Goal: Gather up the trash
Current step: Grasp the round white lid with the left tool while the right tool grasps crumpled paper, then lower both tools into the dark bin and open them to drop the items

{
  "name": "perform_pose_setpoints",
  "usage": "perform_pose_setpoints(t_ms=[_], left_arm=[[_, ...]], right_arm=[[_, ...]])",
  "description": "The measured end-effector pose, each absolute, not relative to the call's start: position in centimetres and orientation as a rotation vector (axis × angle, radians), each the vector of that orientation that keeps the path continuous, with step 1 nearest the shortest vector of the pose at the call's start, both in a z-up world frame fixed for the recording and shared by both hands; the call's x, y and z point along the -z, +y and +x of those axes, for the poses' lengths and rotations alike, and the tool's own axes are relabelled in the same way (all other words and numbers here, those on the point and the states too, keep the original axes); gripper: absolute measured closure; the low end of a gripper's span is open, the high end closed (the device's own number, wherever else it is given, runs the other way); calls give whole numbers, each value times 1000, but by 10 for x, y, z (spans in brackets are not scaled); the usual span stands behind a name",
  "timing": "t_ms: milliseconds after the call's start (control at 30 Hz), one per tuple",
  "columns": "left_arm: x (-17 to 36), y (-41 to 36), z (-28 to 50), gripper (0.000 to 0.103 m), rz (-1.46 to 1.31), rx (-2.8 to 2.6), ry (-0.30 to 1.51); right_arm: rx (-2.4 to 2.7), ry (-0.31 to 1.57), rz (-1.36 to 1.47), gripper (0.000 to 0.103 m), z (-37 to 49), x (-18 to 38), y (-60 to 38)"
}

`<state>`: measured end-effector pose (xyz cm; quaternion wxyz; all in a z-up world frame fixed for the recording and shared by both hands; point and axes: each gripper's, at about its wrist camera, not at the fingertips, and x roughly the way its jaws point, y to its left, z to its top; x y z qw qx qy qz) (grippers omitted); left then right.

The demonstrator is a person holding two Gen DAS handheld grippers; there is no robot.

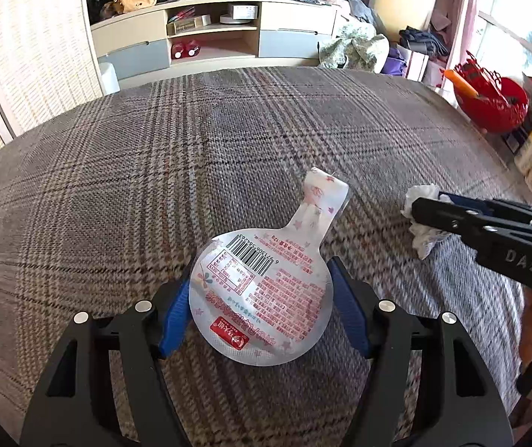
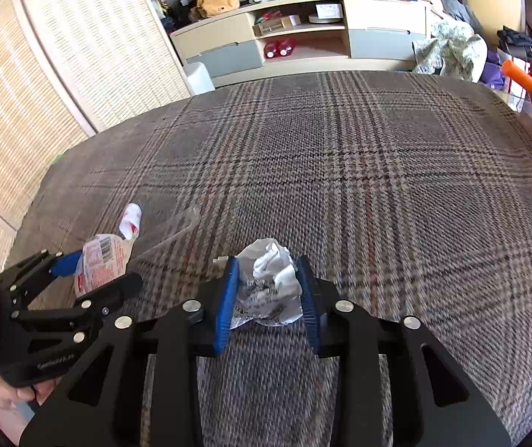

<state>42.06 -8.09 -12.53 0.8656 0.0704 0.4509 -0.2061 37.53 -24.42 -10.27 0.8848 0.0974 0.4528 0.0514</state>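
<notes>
The room was a cluttered living space, a low TV cabinet (image 1: 210, 33) along the far wall, and in front of it a broad surface covered in grey-brown plaid cloth (image 1: 228, 141) on which all the work lay. Taking that cloth as the landmark: the round foil lid (image 1: 262, 294) with its long pull tab lay flat on the near part of the cloth, and the crumpled paper (image 2: 269, 283) sat on the cloth just beside it, toward the side where a red basket (image 1: 489, 100) stood off the cloth's far corner.

The risks, as I judged them, came from the two pieces being so unlike. The lid was thin, stiff and flat against the cloth; squeezed edge to edge it could buckle or pop out of the pads instead of lifting. The paper was light and springy, and a grip on only its outer folds might let it slip loose on the way up. The weave could also catch a fingertip driven too low.

The left gripper (image 1: 262, 309) stood partly open, its blue pads at either edge of the lid's round disc, seemingly touching it; a firm hold could not be told. The right gripper (image 2: 269, 290) was narrowed well in, its pads pressed on both sides of the crumpled paper.
</notes>
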Motion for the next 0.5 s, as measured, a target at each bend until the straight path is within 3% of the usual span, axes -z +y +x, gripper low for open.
perform_pose_setpoints(t_ms=[100,500], left_arm=[[120,-75,406,39,142,429,934],[78,-50,303,39,147,400,873]], right_arm=[[-123,932,199,80,360,97,-244],[-165,861,151,81,277,59,-224]])
